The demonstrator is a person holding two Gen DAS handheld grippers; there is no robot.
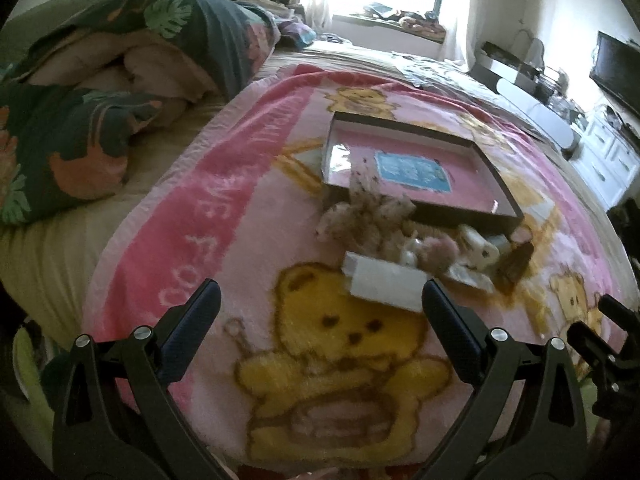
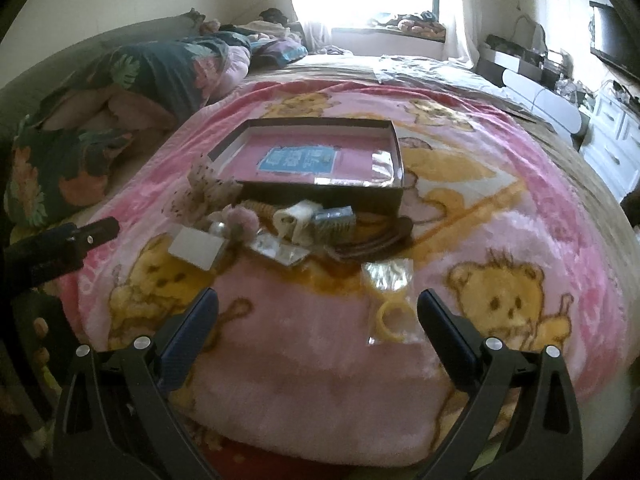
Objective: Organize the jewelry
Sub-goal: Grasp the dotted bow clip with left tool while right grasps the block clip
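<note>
Left wrist view. The left gripper (image 1: 320, 300) hangs over a pink teddy-bear blanket (image 1: 248, 208), its fingers spread wide and holding nothing. Beyond the fingertips lies a shallow dark-rimmed box (image 1: 420, 176), open-topped, with a pink floor and a blue label; its long axis runs from near right to far left, one corner pointing toward the window. Against its near wall sits a pile of jewelry and accessories (image 1: 404, 240): fluffy pale pieces, a pinkish pompom, white items, and a small white box (image 1: 384, 280) nearest the gripper, just inside the right fingertip. Bare blanket lies open to the left of the pile; a rumpled leaf-print duvet (image 1: 120, 80) borders the far left. The right gripper (image 1: 600, 344) shows at the right edge.

Right wrist view. The right gripper (image 2: 318, 304) likewise has its fingers wide apart, empty. Between them, near the right finger, lies a clear packet holding a yellow ring (image 2: 392, 304), its long axis running near to far. The box (image 2: 320, 160) here lies broadside, long axis left to right, with the pile along its near wall. Open blanket lies near and right.
</note>
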